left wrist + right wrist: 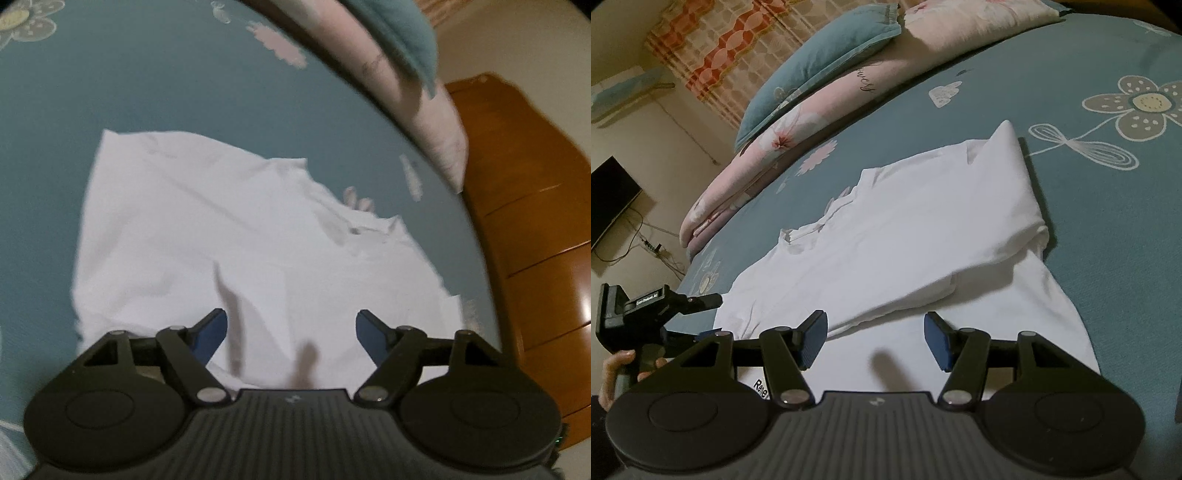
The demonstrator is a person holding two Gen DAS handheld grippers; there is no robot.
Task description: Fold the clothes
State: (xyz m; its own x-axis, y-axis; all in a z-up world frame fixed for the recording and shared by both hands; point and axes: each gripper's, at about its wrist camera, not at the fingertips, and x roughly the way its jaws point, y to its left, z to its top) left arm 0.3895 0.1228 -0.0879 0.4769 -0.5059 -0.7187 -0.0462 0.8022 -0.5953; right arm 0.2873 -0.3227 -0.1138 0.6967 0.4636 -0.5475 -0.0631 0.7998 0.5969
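White shirt (908, 236) lies partly folded on the teal bedsheet (1108, 229), one side doubled over toward 2 o'clock, pillows (820, 66) beyond at 11. Right gripper (875, 341) hovers over the near hem, jaws apart, gripping nothing. Left gripper (291, 332) also released, nothing between its pads, shirt just below it.

You have a plain white T-shirt (908, 236) lying flat on the teal flowered bed (1108, 229). One side of it is folded over onto the body, leaving a thick rolled edge along that side. The neckline points toward the pillows, and the hem lies nearest you with light creases.
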